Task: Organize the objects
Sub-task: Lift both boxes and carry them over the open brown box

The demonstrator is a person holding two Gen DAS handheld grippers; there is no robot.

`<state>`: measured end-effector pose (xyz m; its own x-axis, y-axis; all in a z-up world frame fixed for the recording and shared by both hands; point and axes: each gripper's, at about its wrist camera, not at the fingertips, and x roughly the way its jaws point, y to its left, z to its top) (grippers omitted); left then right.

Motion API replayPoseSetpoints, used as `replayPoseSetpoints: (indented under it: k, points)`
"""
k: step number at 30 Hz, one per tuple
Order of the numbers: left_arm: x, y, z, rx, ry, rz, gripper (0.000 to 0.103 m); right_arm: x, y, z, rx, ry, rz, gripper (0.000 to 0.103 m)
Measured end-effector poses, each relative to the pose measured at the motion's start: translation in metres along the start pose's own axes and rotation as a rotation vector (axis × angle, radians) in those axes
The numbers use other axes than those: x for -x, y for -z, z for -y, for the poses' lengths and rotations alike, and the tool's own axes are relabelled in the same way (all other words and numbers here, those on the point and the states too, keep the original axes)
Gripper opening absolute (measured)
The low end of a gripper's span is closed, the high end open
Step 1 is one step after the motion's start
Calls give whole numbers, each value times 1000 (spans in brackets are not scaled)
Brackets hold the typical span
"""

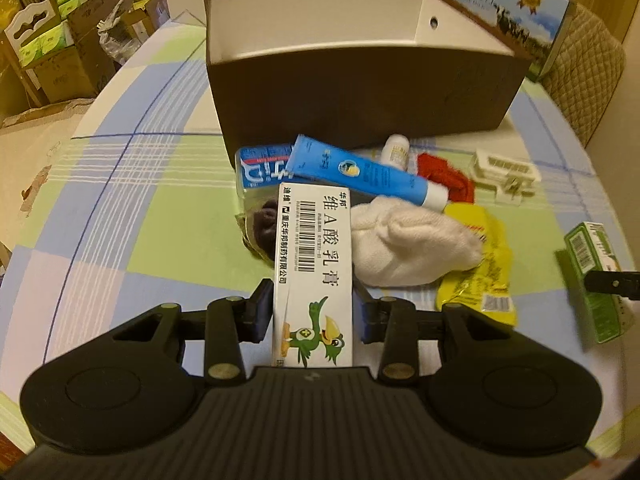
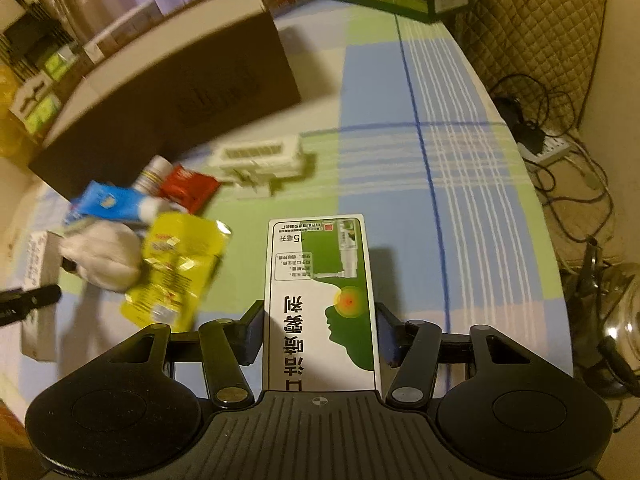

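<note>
My left gripper (image 1: 314, 314) is shut on a white medicine box with a green bird (image 1: 314, 264), held above the pile. My right gripper (image 2: 320, 330) is shut on a green-and-white spray box (image 2: 320, 292), which also shows in the left wrist view (image 1: 596, 280). The pile in front of the brown open box (image 1: 360, 92) holds a blue tube (image 1: 360, 170), a white sock (image 1: 404, 252), a yellow packet (image 1: 476, 264), a red packet (image 1: 446, 176), a small white bottle (image 1: 395, 151) and a blue pack (image 1: 260, 168).
A white plug adapter (image 1: 504, 174) lies right of the pile. A milk carton box (image 1: 516, 12) stands behind the brown box. A padded chair (image 2: 532, 20) and cables (image 2: 560, 168) are off the table's right edge. Cardboard boxes (image 1: 48, 52) stand at the left.
</note>
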<state>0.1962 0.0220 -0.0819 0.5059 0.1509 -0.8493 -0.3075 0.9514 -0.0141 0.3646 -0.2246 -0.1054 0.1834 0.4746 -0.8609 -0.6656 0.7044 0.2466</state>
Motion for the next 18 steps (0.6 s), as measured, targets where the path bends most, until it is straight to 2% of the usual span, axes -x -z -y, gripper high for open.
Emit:
replayPoseSetpoints:
  k: [8,18]
  points:
    - [22,-34,1,-5,54,57,35,16,-27,-31,3,-97,67,52]
    - [21,-87,1,-36,116,99,35,21,-67,-69,19,-164,126,52]
